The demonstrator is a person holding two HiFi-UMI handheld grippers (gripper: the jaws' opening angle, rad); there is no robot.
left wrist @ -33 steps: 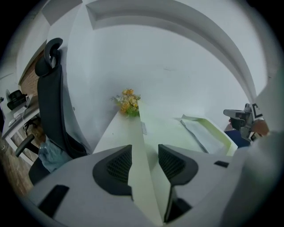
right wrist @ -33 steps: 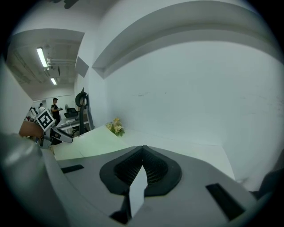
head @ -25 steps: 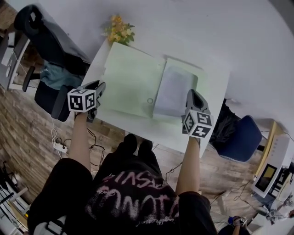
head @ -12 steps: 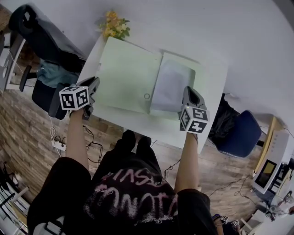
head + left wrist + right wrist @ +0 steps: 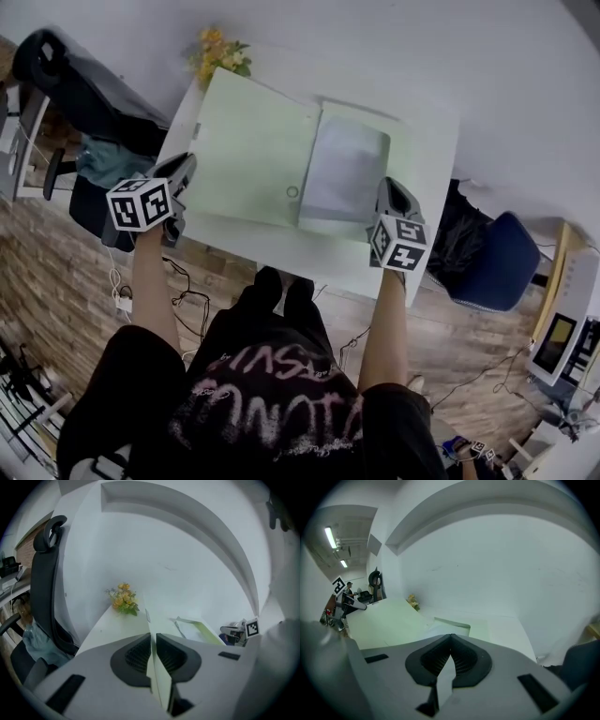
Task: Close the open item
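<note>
A light green folder [image 5: 248, 155] lies open on the white table [image 5: 309, 258], with a pale sheet [image 5: 345, 169] on its right half. My left gripper [image 5: 185, 169] is at the left cover's outer edge. In the left gripper view its jaws [image 5: 153, 639] are closing, with the cover's thin edge [image 5: 155, 670] between the pads and a slim gap still showing. My right gripper [image 5: 389, 189] sits at the folder's lower right corner. Its jaws [image 5: 450, 637] are shut, and nothing shows between the tips.
A small bunch of yellow flowers [image 5: 214, 52] stands at the table's far left corner. A black office chair [image 5: 84, 84] is left of the table, and a blue chair [image 5: 487, 272] is to its right. A white wall rises just behind the table.
The head view has drifted, so the table sits higher and further left. Both grippers keep their places at the folder's two sides. The left cover has not lifted.
</note>
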